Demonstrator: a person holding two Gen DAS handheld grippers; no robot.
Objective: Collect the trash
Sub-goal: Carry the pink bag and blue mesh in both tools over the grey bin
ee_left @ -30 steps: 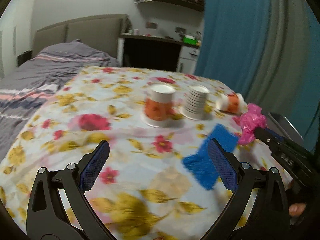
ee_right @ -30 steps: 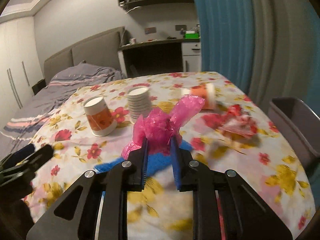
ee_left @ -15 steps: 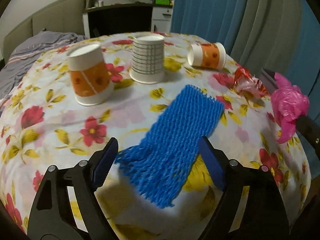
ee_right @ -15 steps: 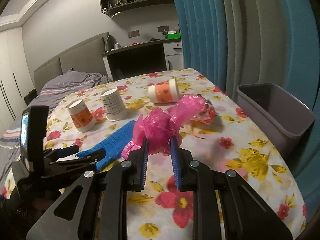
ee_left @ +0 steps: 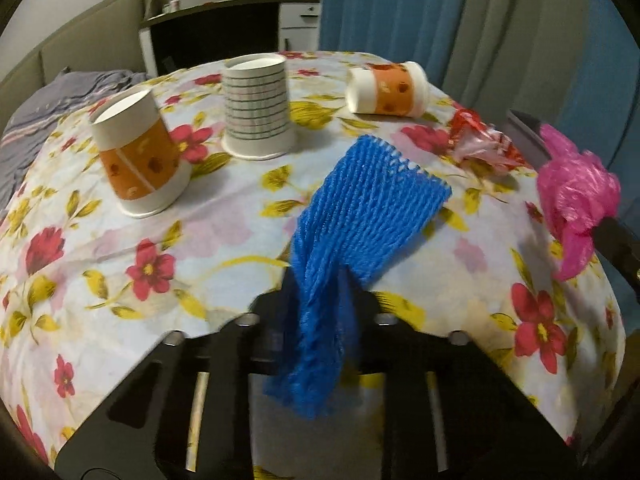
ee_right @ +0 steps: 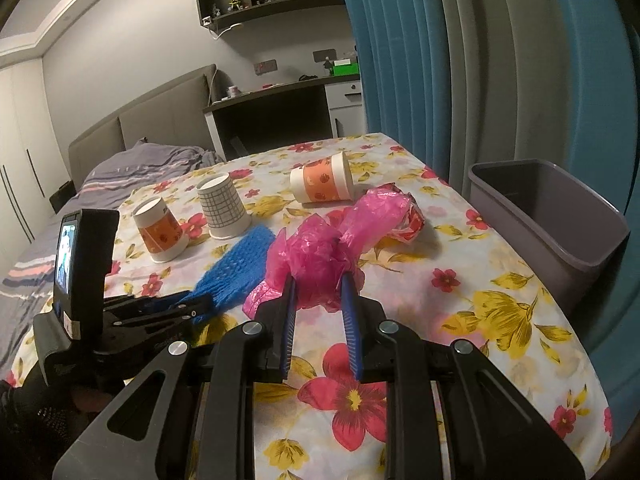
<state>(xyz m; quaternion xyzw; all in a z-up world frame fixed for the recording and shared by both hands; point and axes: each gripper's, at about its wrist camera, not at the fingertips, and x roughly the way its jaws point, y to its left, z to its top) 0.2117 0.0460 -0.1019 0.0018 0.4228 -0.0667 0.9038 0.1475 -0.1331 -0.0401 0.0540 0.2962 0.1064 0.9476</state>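
Observation:
A blue foam net (ee_left: 368, 208) lies on the floral tablecloth, and its near end is bunched between the jaws of my left gripper (ee_left: 322, 284), which are closing and pinch it. My right gripper (ee_right: 318, 280) is shut on a crumpled pink plastic bag (ee_right: 316, 256) held just above the table; in the left wrist view the bag (ee_left: 576, 196) hangs at the right edge. A red and white wrapper (ee_right: 412, 220) lies behind the bag. A grey bin (ee_right: 560, 248) stands open beside the table's right edge.
Two paper cups stand upside down at the left, an orange one (ee_left: 138, 160) and a striped one (ee_left: 258, 108); another orange cup (ee_left: 386, 88) lies on its side. A bed, a desk and blue curtains surround the table (ee_right: 500, 320).
My left gripper came forward and down over the blue net, and its wide jaws closed around the net's near end. The right gripper shifted toward the bin side with the pink bag, then held still.

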